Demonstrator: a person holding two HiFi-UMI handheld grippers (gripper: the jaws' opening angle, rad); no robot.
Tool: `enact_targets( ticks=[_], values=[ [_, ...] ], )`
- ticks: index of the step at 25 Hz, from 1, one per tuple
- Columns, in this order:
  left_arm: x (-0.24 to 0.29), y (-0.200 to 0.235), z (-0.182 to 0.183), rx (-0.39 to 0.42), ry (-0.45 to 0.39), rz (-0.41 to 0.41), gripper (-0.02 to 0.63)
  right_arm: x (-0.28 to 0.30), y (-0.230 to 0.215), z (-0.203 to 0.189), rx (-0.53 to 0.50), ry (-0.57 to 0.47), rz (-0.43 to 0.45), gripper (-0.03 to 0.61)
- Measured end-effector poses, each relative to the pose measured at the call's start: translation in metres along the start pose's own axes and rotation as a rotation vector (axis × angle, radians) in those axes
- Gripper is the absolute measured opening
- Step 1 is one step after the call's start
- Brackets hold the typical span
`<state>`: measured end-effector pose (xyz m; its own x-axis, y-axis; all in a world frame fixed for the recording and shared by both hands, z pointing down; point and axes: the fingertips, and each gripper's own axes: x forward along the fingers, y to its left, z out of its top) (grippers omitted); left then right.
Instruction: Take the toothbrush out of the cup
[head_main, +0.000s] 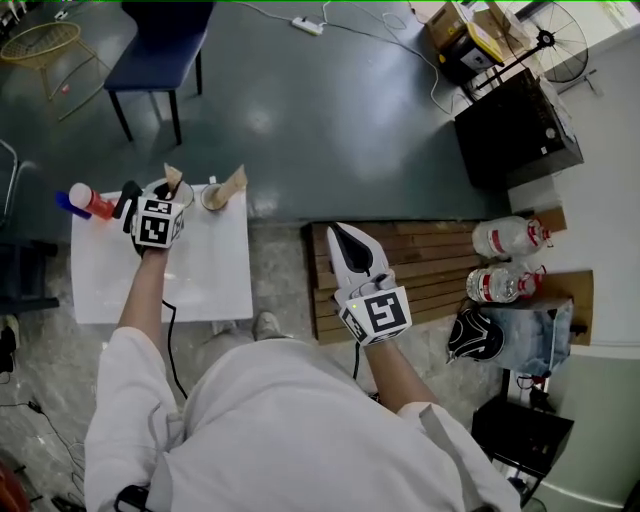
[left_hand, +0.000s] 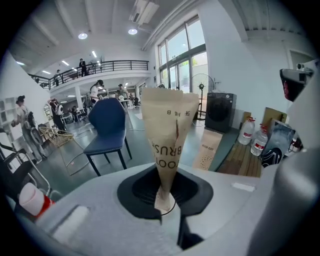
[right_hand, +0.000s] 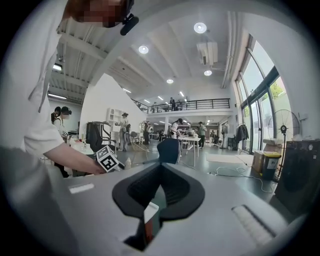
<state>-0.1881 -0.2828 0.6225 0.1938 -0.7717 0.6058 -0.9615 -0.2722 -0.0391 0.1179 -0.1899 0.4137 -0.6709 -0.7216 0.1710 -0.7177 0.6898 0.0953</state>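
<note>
The near half of the white surface (head_main: 190, 285) is bare and open from the person's side. At its far edge the left gripper (head_main: 166, 192), clamped on a wrapped toothbrush (head_main: 173, 177), is hemmed between a red bottle (head_main: 92, 202) with a black item (head_main: 128, 198) and a cup (head_main: 212, 197). A blue chair (head_main: 155, 45) stands beyond.

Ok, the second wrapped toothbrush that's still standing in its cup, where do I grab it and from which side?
Pinch the second toothbrush by the paper sleeve end that stands above its cup, probably coming from above on your side. The sleeve is flat and tilts right, so close across its wide faces. The left gripper is shut on the first toothbrush.
</note>
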Motion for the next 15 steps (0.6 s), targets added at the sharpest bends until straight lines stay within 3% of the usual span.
enact_targets(
  ticks=[15],
  values=[
    [-0.083, 0.012, 0.032, -0.008, -0.107, 0.061, 0.032, 0.03, 0.035, 0.007, 0.019, -0.033, 0.122, 0.003]
  ],
)
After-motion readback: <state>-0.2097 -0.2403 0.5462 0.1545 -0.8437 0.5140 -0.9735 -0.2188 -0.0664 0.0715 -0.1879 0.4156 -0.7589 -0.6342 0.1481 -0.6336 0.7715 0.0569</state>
